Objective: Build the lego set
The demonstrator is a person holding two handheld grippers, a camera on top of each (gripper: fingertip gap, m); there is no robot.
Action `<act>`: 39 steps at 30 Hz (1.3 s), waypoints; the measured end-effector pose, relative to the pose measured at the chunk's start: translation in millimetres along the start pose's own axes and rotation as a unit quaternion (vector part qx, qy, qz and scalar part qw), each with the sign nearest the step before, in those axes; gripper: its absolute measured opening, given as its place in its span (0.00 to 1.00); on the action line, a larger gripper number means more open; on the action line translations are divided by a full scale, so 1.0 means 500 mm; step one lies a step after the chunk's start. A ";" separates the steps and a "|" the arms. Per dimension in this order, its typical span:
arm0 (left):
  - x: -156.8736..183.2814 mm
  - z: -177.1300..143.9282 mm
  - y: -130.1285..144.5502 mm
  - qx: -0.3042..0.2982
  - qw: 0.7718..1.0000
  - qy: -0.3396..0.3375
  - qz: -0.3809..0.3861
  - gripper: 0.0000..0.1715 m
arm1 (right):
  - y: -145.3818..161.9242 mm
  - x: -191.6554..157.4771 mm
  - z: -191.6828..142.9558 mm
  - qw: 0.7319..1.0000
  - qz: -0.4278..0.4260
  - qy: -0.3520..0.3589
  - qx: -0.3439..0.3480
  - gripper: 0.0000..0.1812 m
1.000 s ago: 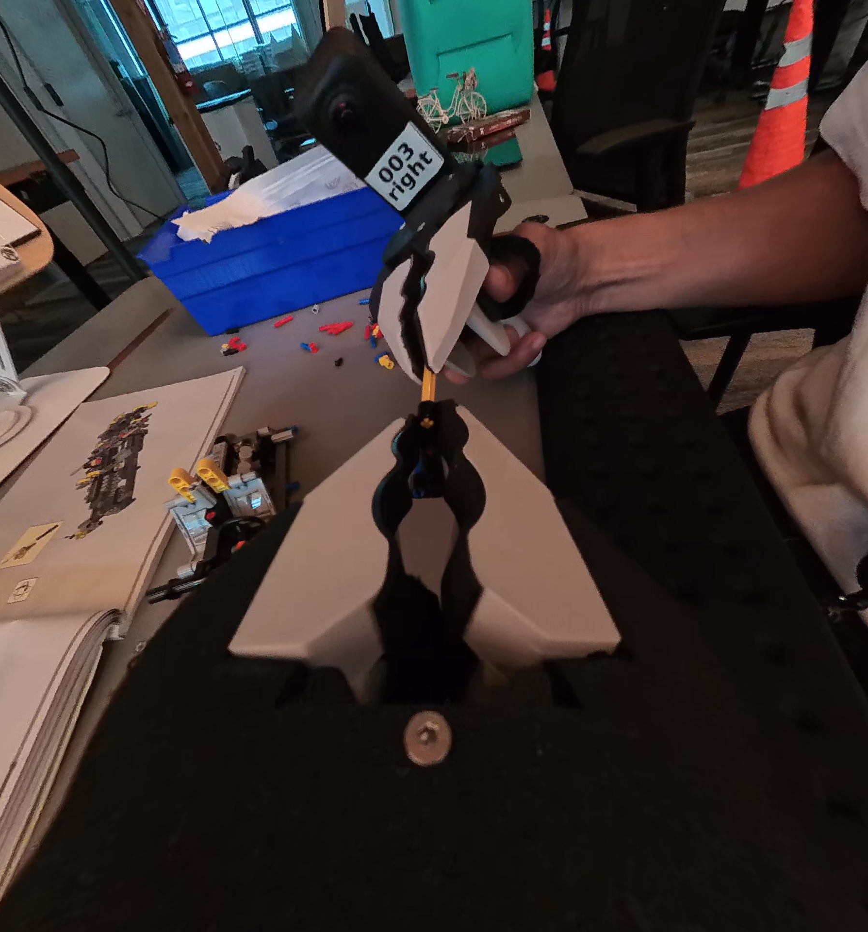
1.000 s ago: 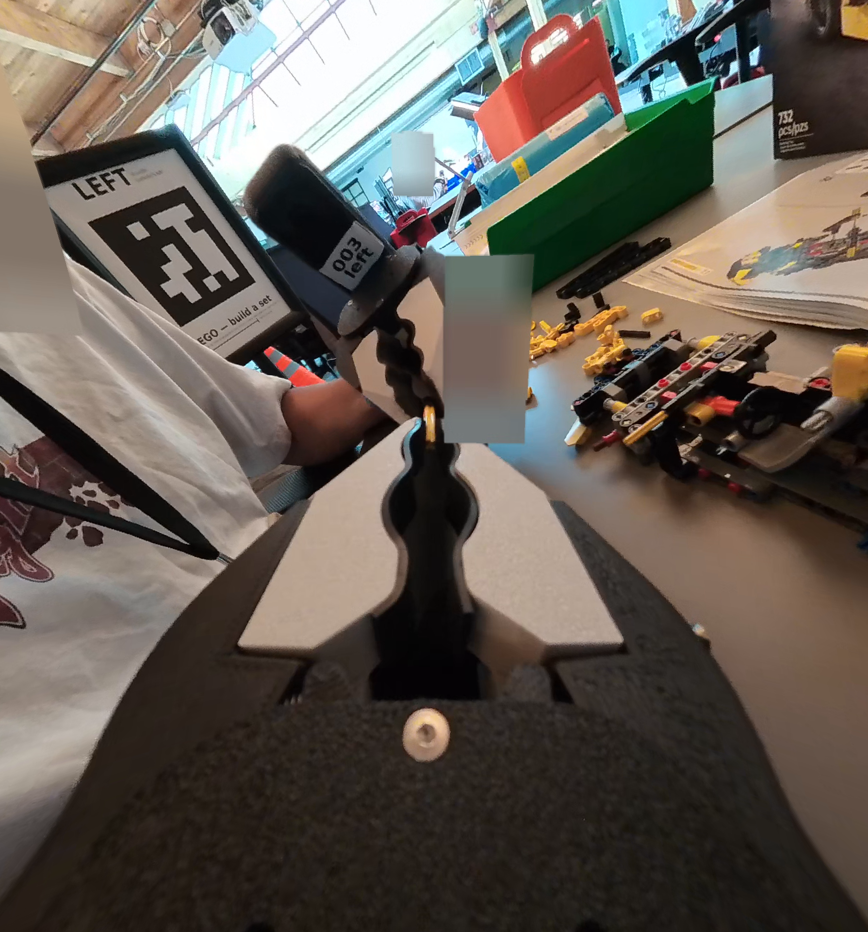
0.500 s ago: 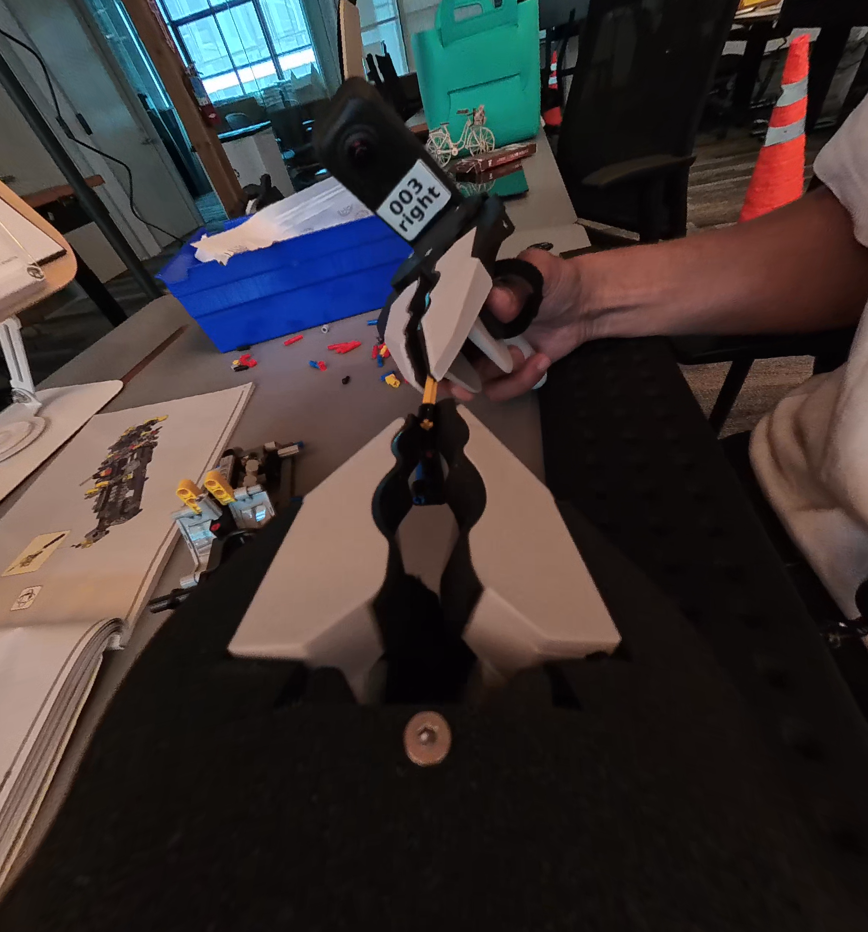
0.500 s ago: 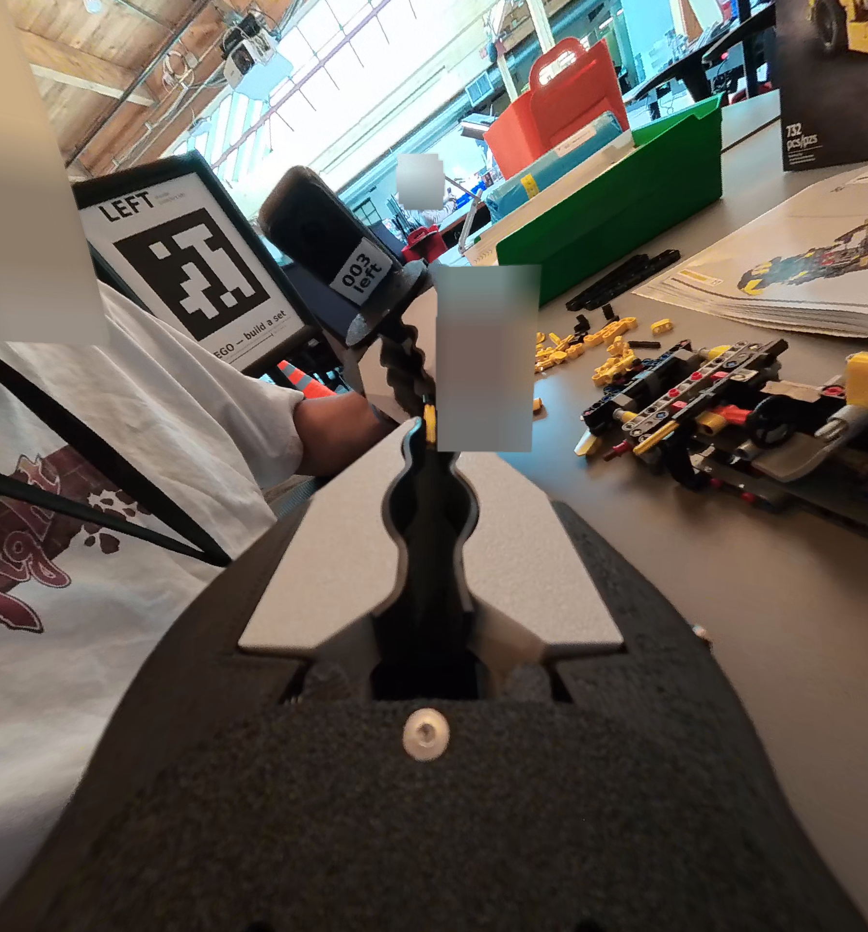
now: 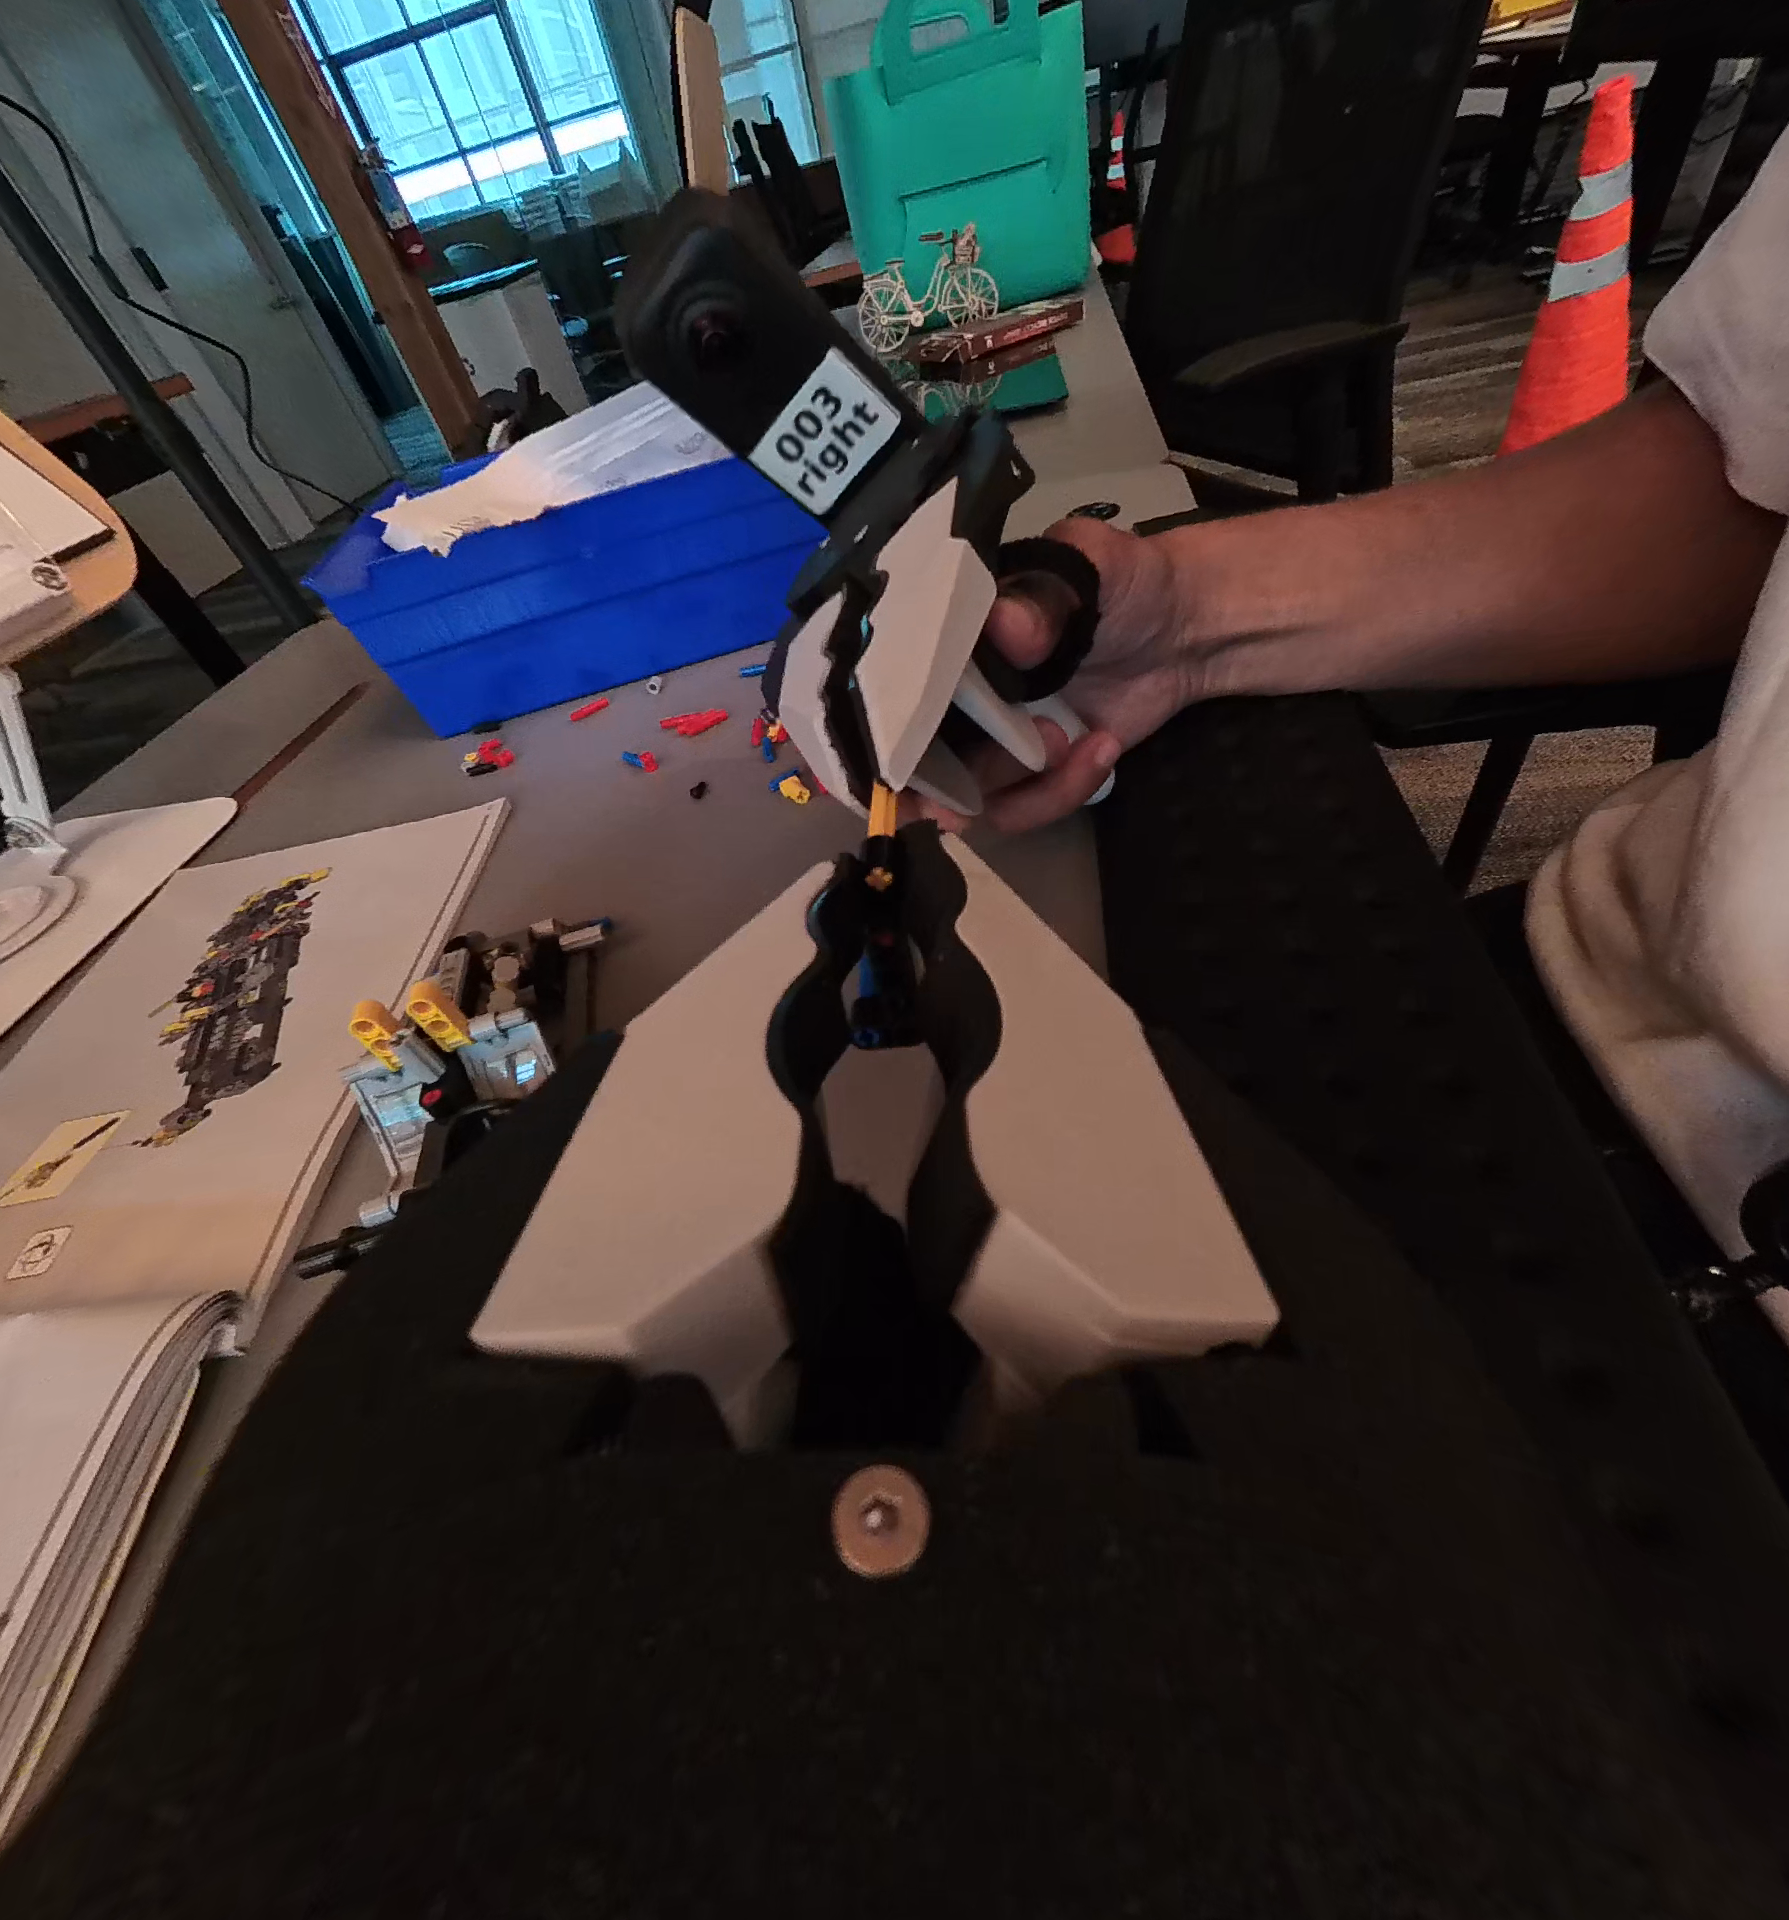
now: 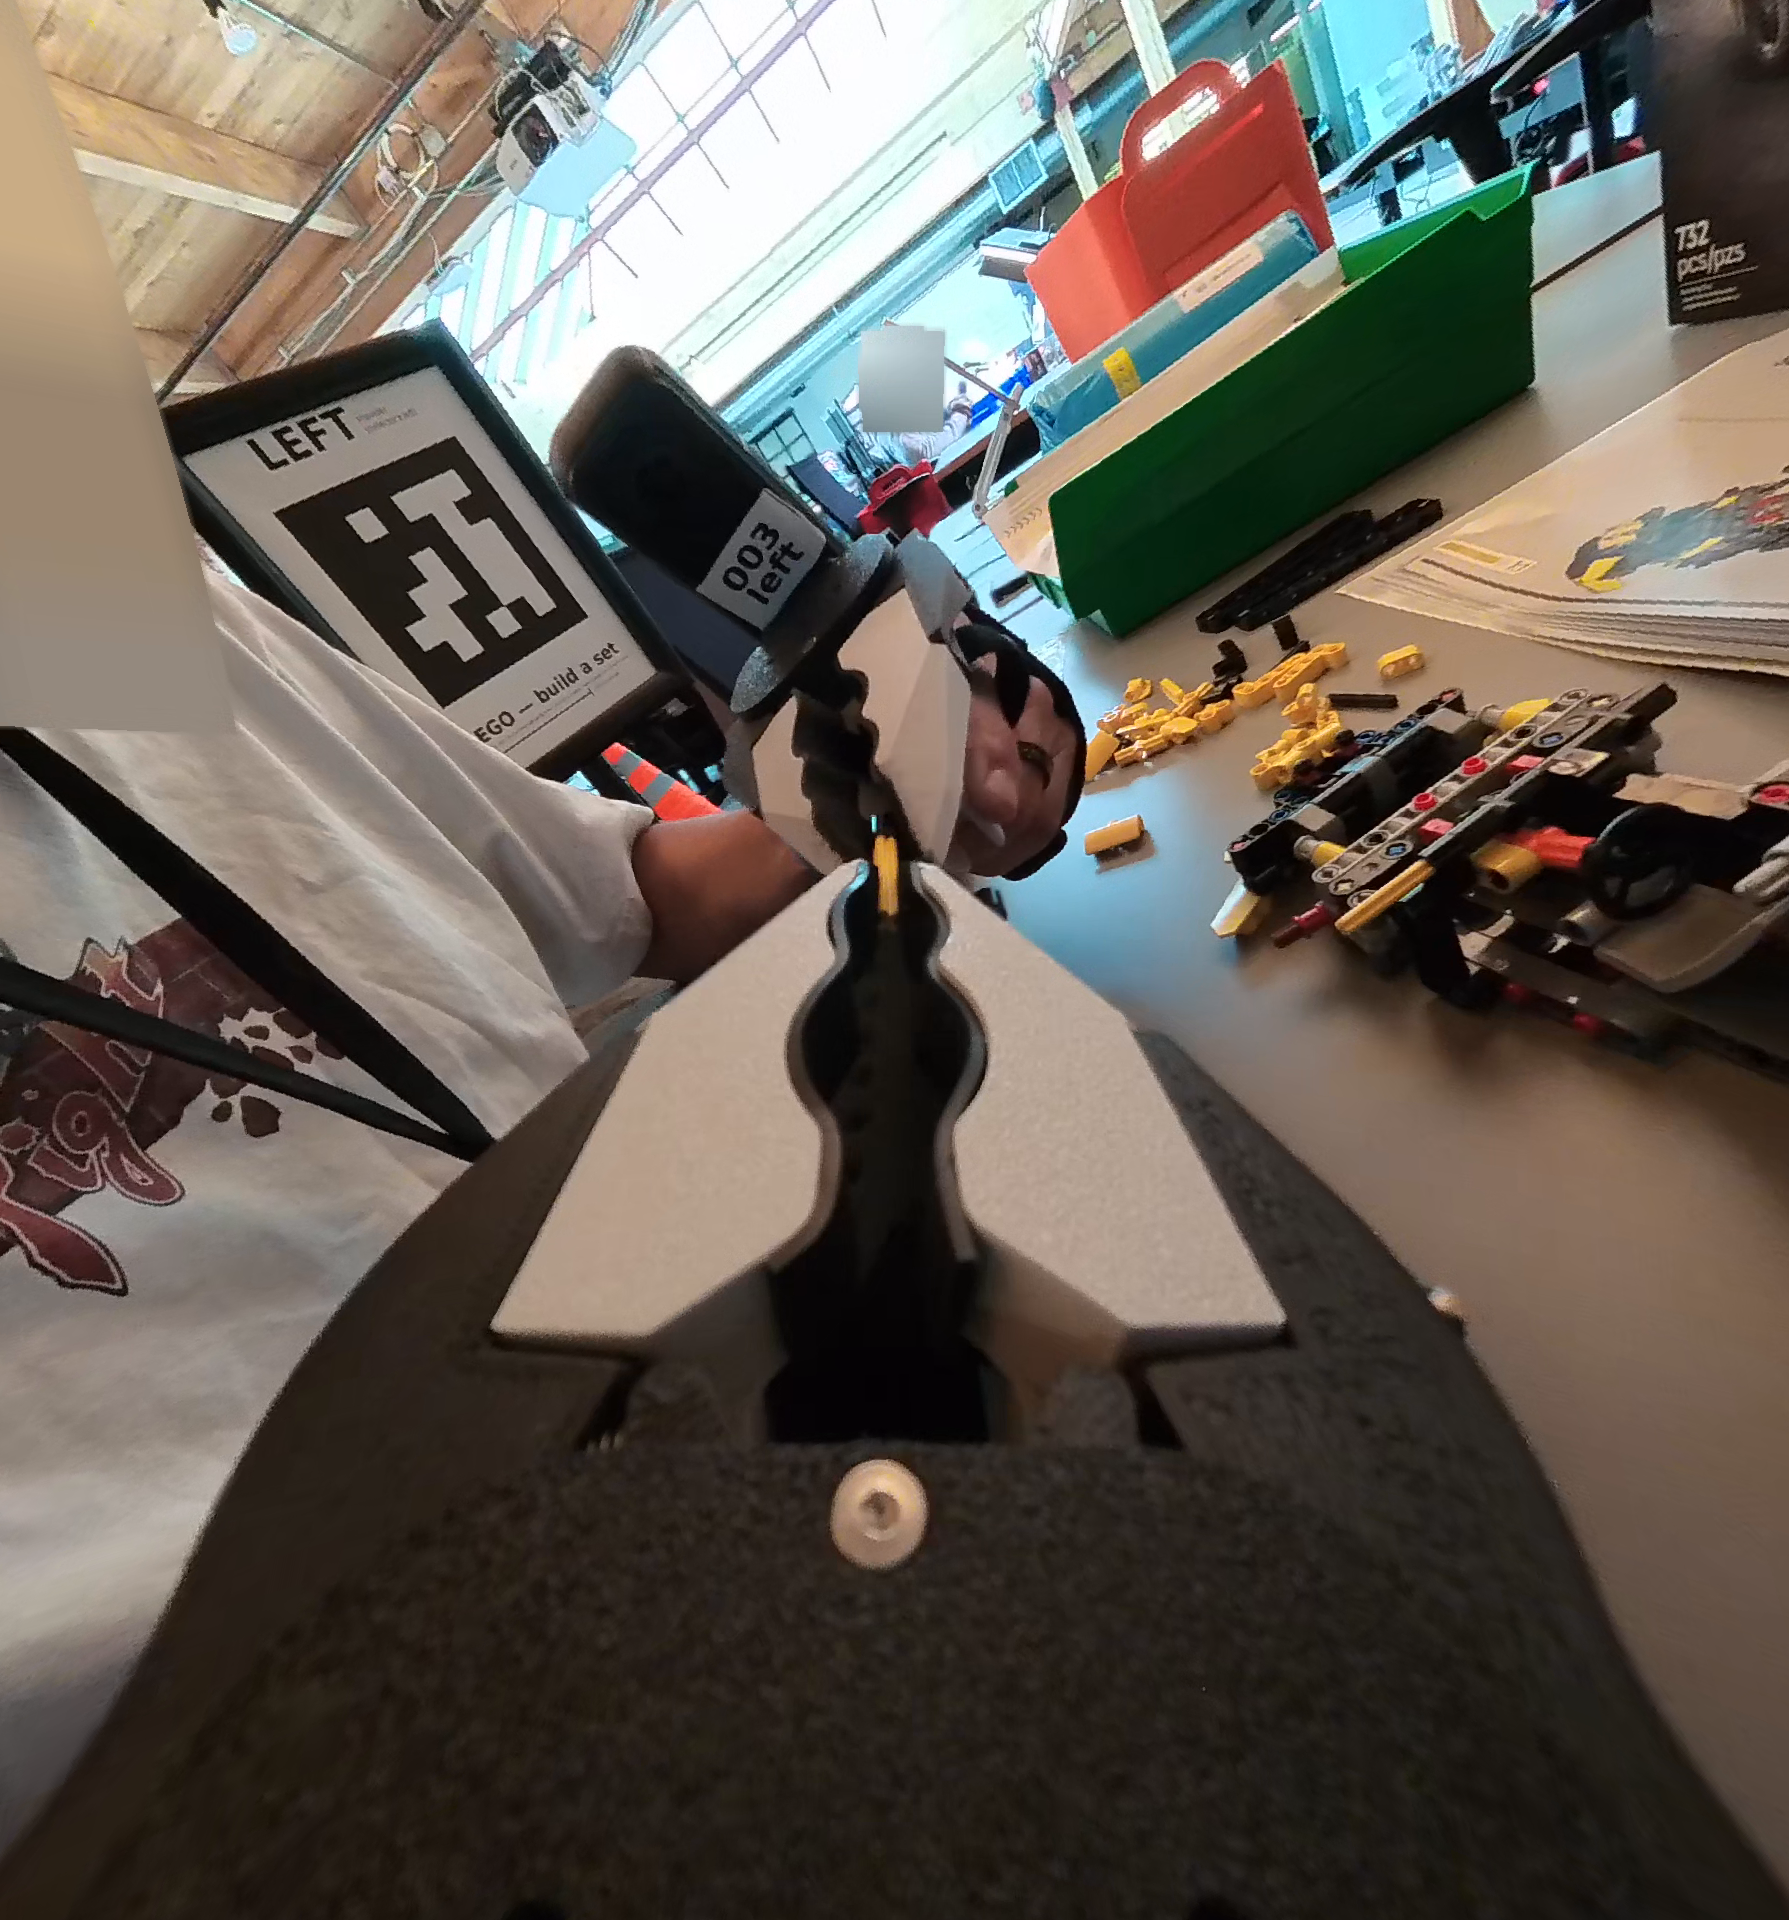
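Held tip to tip above the table, left gripper pinches a small black-and-blue piece; right gripper clamps a thin yellow axle.

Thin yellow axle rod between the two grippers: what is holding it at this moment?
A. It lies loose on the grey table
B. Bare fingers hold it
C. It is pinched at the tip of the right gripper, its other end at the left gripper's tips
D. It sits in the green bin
C: the thin yellow axle rod sticks out of the shut right gripper and meets the left gripper, which grips a small black and blue piece.
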State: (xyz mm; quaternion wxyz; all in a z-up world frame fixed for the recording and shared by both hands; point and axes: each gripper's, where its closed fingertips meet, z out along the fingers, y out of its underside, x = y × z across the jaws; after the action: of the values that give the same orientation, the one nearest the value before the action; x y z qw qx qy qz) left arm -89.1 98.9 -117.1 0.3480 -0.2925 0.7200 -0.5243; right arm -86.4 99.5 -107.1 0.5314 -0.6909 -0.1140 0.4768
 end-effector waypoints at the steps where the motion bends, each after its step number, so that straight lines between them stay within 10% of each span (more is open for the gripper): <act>1: -0.001 0.000 0.000 0.000 1.000 -0.002 0.000 0.03 | 0.000 0.000 0.000 1.000 0.002 0.000 0.001 0.01; 17: 0.000 -0.005 -0.003 0.003 1.000 0.002 0.002 0.03 | 0.006 -0.001 0.007 1.000 0.008 -0.010 -0.005 0.02; 21: 0.049 0.050 -0.012 -0.012 0.997 0.030 0.072 0.00 | 0.137 0.001 0.097 0.976 -0.054 0.001 -0.212 0.00; 25: -0.045 -0.037 -0.003 0.003 0.999 -0.046 0.029 0.00 | 0.040 0.063 -0.001 0.994 -0.019 0.077 -0.069 0.00; 39: -0.203 -0.150 0.027 0.022 0.975 -0.190 -0.114 0.02 | 0.001 0.131 -0.035 0.984 -0.005 0.178 -0.012 0.00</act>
State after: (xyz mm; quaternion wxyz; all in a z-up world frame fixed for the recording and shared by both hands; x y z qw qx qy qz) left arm -90.7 223.7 -94.8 0.4228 -0.4593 0.5907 -0.5113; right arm -38.7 131.8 -143.1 0.5375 -0.7704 -0.0263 0.3419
